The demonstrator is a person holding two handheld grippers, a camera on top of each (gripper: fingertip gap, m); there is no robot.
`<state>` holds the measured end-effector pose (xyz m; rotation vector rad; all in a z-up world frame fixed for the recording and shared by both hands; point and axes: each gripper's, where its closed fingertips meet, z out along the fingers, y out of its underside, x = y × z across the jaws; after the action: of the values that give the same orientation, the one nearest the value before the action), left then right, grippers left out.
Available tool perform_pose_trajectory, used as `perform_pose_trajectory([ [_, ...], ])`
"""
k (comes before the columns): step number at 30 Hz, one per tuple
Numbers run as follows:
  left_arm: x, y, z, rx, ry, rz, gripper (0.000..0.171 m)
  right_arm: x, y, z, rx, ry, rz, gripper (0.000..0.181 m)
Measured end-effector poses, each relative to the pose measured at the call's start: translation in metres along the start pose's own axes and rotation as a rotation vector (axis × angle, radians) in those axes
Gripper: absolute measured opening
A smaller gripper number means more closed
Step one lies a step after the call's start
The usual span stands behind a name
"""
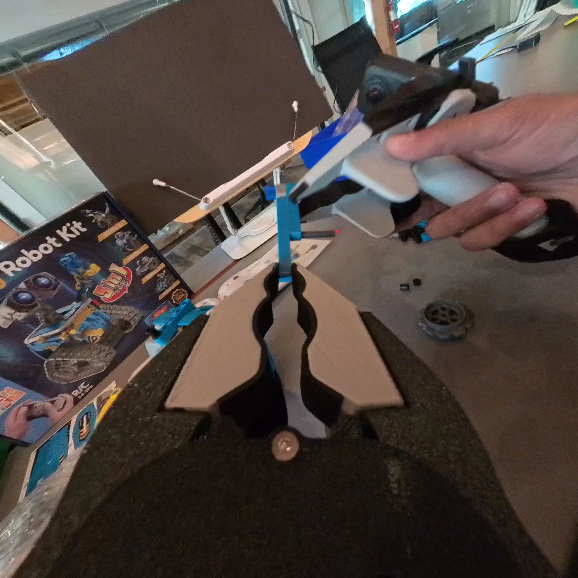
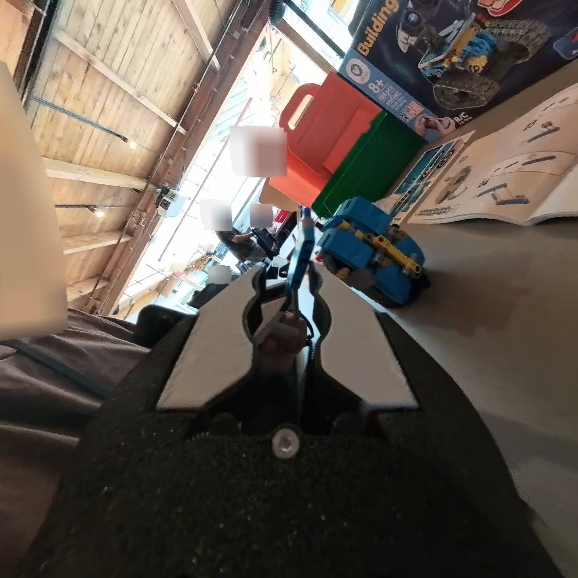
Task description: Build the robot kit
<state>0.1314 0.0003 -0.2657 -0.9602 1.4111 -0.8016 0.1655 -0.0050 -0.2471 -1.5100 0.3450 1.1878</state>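
My left gripper [image 1: 285, 271] is shut on the lower end of a blue toy beam [image 1: 287, 225], which stands up from its fingertips above the grey table [image 1: 469, 406]. A black axle with a red tip [image 1: 317, 233] sticks out of the beam's side. My right gripper [image 1: 289, 194], held by a hand [image 1: 500, 162], comes in from the right and pinches the beam's top end. In the right wrist view the beam [image 2: 301, 250] runs edge-on between the right gripper's [image 2: 286, 270] nearly closed fingers.
A toy kit box [image 1: 78, 297] stands at the left, with a blue model vehicle [image 2: 369, 250] and an open instruction booklet [image 2: 500, 181] near it. A grey wheel [image 1: 445, 319] and small black pins [image 1: 409, 284] lie on the right. Red [image 2: 319, 140] and green bins [image 2: 369, 165] stand behind. Left tips to right tips: about 5 cm. The grey wheel [image 1: 445, 319] is about equally far from each gripper, around 15 cm.
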Motion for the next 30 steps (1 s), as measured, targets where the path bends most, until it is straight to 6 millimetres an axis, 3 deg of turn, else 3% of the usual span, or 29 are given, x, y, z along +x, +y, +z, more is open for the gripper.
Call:
perform_pose_trajectory([
  [1, 0.003, -0.002, -0.001, 0.014, 0.016, -0.001, 0.007, 0.000, 0.000, 0.000, -0.004, 0.013, -0.017, 0.011],
  [2, 0.004, -0.003, -0.001, 0.021, 0.027, -0.005, 0.007, 0.000, 0.000, -0.001, -0.003, 0.028, -0.038, 0.007],
  [6, 0.012, -0.003, 0.001, 0.034, 0.091, -0.048, 0.009, -0.001, 0.001, -0.005, -0.024, 0.042, -0.050, 0.007],
  [11, 0.029, -0.009, 0.001, 0.057, 0.317, -0.359, 0.035, 0.005, -0.002, -0.016, -0.116, 0.139, -0.155, 0.007],
  [20, 0.041, -0.018, -0.006, 0.061, 0.650, -0.828, 0.038, -0.013, 0.007, -0.024, -0.338, 0.201, -0.389, 0.007],
  [30, 0.051, -0.021, -0.013, 0.048, 0.795, -0.919, 0.034, -0.025, 0.022, -0.013, -0.444, 0.132, -0.433, 0.007],
])
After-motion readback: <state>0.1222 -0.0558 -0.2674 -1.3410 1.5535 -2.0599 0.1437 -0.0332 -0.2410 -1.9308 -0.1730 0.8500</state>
